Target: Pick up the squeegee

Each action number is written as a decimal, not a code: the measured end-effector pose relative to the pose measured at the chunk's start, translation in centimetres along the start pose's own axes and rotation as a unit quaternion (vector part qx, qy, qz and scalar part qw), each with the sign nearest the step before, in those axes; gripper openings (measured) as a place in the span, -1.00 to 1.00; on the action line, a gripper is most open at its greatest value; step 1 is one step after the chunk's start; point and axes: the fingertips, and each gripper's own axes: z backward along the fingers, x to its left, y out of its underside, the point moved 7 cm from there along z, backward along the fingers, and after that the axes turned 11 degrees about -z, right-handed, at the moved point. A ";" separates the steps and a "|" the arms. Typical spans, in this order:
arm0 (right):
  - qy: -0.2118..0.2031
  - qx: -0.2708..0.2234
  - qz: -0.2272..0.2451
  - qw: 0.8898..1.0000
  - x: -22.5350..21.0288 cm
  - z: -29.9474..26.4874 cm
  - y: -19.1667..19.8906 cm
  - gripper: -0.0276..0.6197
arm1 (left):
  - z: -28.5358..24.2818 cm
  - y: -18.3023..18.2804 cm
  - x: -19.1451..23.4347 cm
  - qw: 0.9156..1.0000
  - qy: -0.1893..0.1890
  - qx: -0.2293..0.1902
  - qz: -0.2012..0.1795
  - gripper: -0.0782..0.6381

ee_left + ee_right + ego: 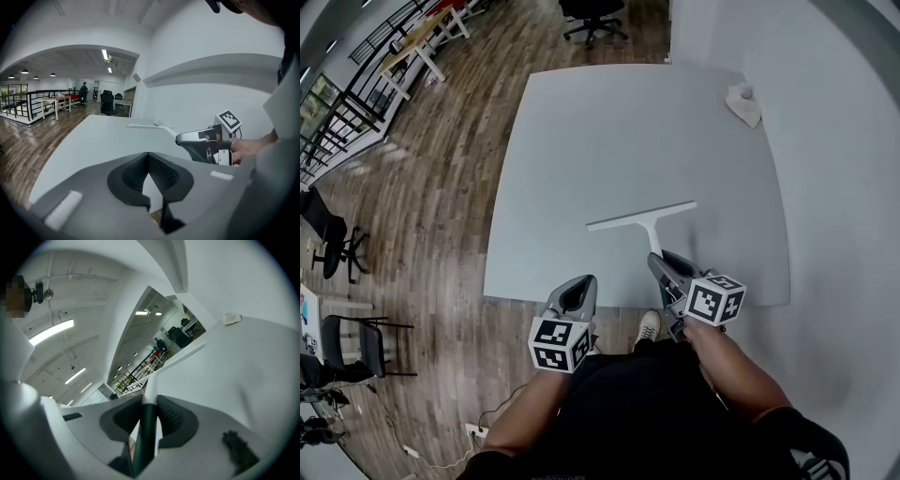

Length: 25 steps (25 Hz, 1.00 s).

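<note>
The squeegee (643, 216) has a long white blade and a dark handle, and lies across the near middle of the grey table (581, 141). My right gripper (661, 261) is shut on its handle from the near side. In the right gripper view the dark handle (148, 423) runs between the pads and the white blade (185, 356) stretches ahead over the table. Whether the blade touches the tabletop I cannot tell. My left gripper (579, 287) hovers at the table's near edge, left of the squeegee, jaws shut on nothing. The left gripper view shows the squeegee (145, 125) and the right gripper (188, 138).
A crumpled white cloth (744, 101) lies at the table's far right corner, against the white wall. Wooden floor surrounds the table on the left. A black office chair (592, 17) stands beyond the far edge, more chairs (337, 242) and desks (422, 42) far left.
</note>
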 end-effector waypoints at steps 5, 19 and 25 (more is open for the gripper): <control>0.008 -0.014 0.006 1.000 1.7 0.5 2.2 -0.59 | 1.9 1.1 0.5 1.000 0.017 -0.009 -0.019 -0.76; 0.018 -0.055 0.045 0.997 13.6 1.0 14.4 -0.59 | 16.8 6.5 5.3 0.997 0.042 -0.050 -0.037 -0.76; 0.025 -0.071 0.060 0.995 14.7 1.4 14.6 -0.59 | 16.8 6.7 5.2 0.995 0.063 -0.056 -0.048 -0.76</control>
